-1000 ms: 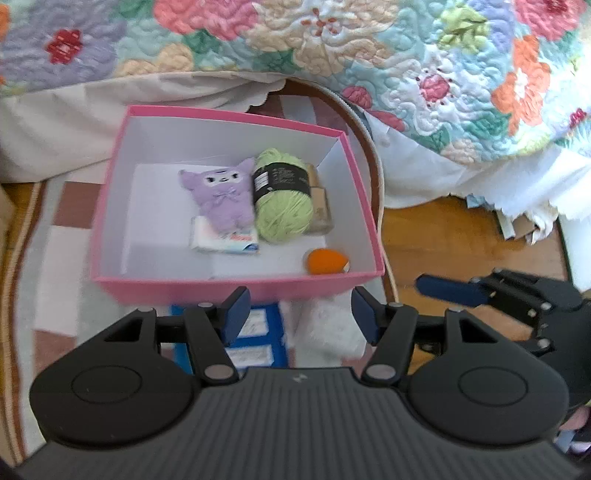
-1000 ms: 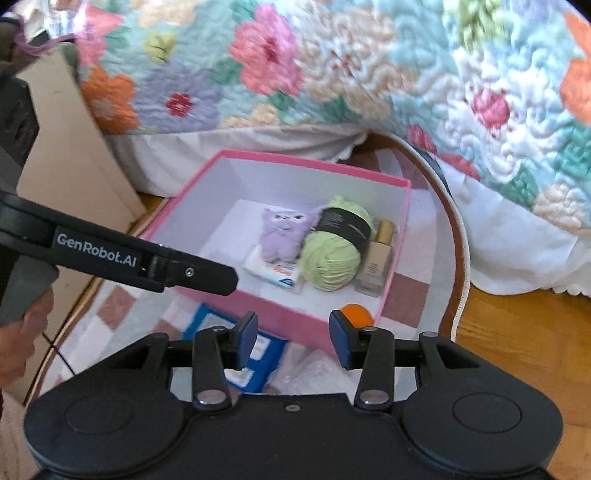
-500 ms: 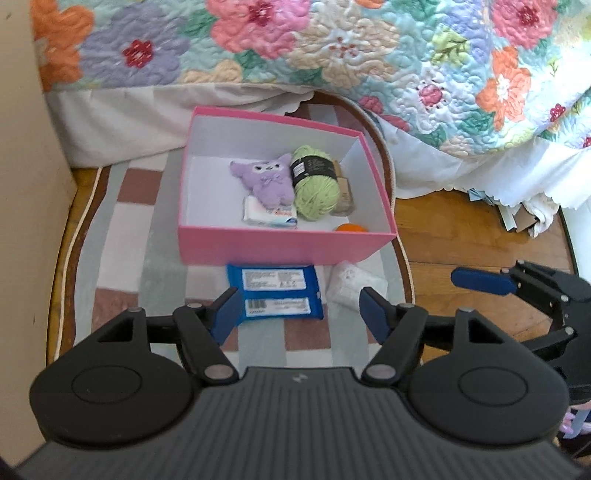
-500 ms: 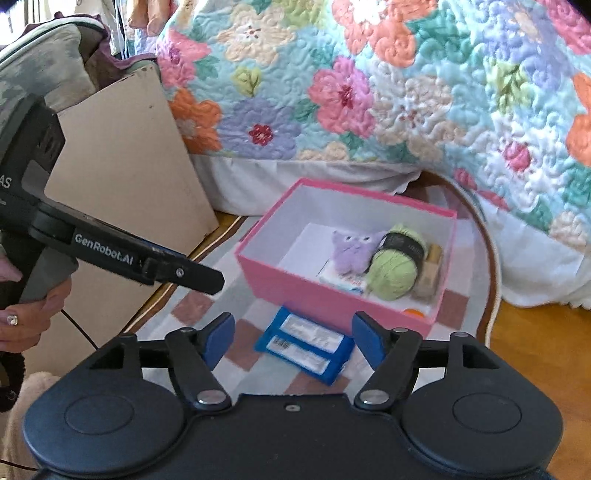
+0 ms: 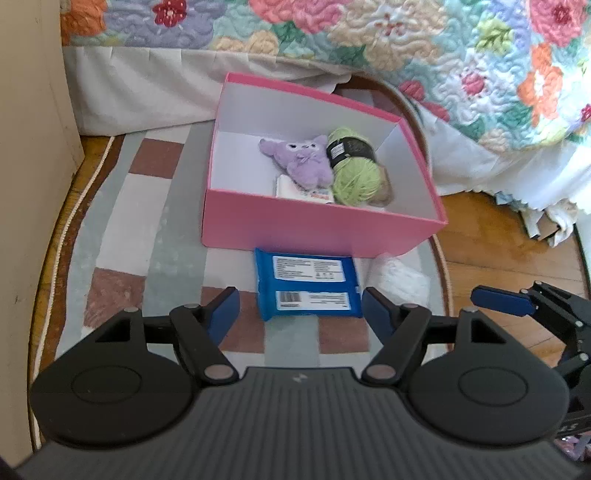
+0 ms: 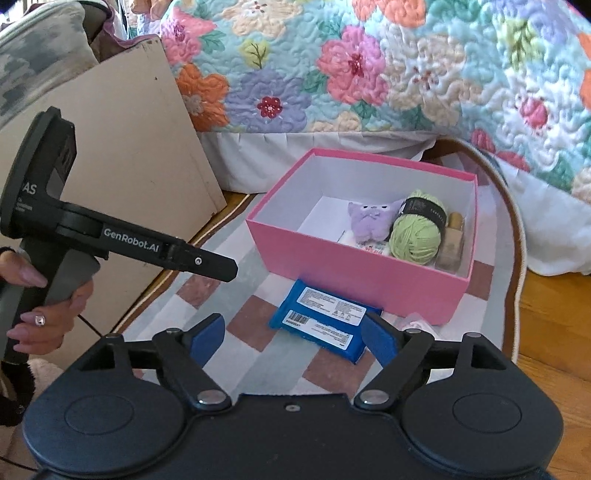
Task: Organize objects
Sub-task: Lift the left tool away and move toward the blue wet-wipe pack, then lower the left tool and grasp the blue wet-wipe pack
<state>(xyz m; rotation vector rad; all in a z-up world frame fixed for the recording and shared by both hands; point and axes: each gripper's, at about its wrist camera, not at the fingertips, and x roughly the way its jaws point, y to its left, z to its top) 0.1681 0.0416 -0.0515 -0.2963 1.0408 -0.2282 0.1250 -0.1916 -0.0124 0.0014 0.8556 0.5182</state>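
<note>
A pink box (image 5: 317,229) (image 6: 354,273) on the rug holds a purple plush (image 5: 303,158), a green yarn ball (image 5: 354,177), a small white pack (image 5: 295,190) and a beige bottle (image 6: 452,240). In front of it lie a blue wipes pack (image 5: 308,284) (image 6: 325,325) and a white crinkly packet (image 5: 399,280). My left gripper (image 5: 299,306) hovers short of the blue pack, jaws opening, nothing between them. My right gripper (image 6: 293,328) is also back from the pack, its jaws opening and empty. A hand (image 6: 48,314) holds the left gripper's handle.
A bed with a floral quilt (image 5: 369,33) and white skirt stands behind the box. A beige board (image 6: 122,155) leans at the left. The checked rug (image 5: 147,229) ends at wooden floor (image 5: 491,240) on the right, with crumpled paper (image 5: 546,221) under the bed.
Both grippers have drawn back from the pink box and their jaws have widened. The blue pack and the white packet have come fully into view; the orange item is now hidden by the box wall.
</note>
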